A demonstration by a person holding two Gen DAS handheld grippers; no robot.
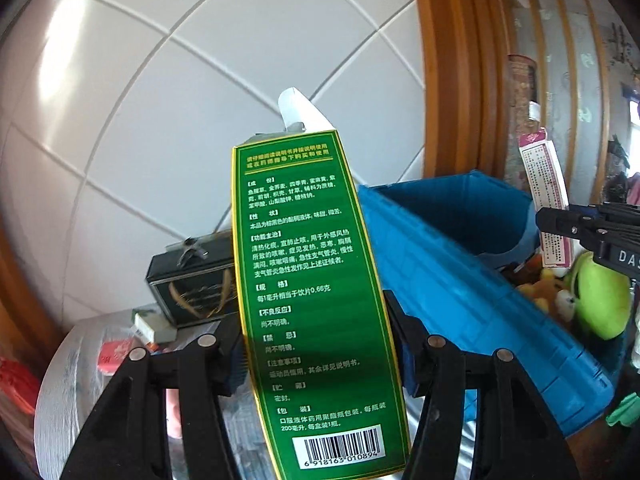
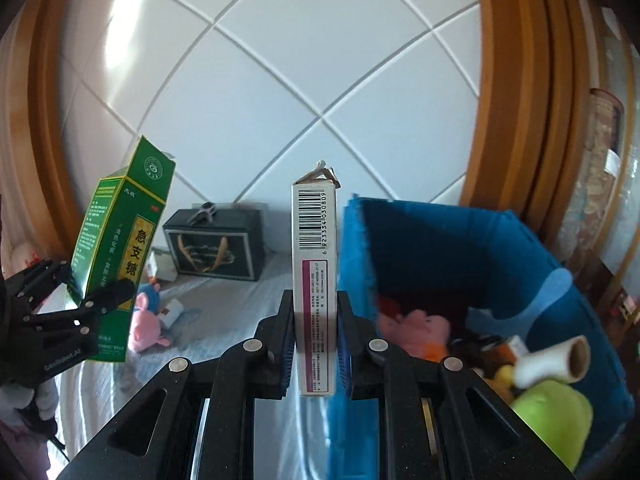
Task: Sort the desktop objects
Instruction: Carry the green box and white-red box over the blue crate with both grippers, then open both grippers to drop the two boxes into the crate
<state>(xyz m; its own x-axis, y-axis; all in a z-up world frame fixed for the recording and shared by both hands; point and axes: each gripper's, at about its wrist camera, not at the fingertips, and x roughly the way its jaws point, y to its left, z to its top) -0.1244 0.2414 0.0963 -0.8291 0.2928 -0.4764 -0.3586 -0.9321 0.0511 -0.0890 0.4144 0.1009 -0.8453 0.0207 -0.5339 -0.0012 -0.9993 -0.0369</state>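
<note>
My left gripper (image 1: 316, 344) is shut on a tall green medicine box (image 1: 308, 280) with white text and a barcode, held upright in the air. The same green box (image 2: 116, 248) and the left gripper (image 2: 100, 300) show at the left of the right wrist view. A slim white and pink medicine box (image 2: 314, 280) stands upright between the pads of my right gripper (image 2: 314, 340), which is shut on it. That pink box (image 1: 546, 184) and the right gripper (image 1: 560, 224) appear at the right edge of the left wrist view. A blue plastic bin (image 2: 460, 248) sits just right of the white box.
The blue bin (image 1: 440, 264) holds plush toys, a green one (image 2: 556, 416) and a cardboard tube (image 2: 556, 360). A dark gift box (image 2: 216, 248) stands at the back by the white tiled wall. A pink pig plush (image 2: 146, 324) and small boxes lie on the grey-covered table (image 2: 224, 312).
</note>
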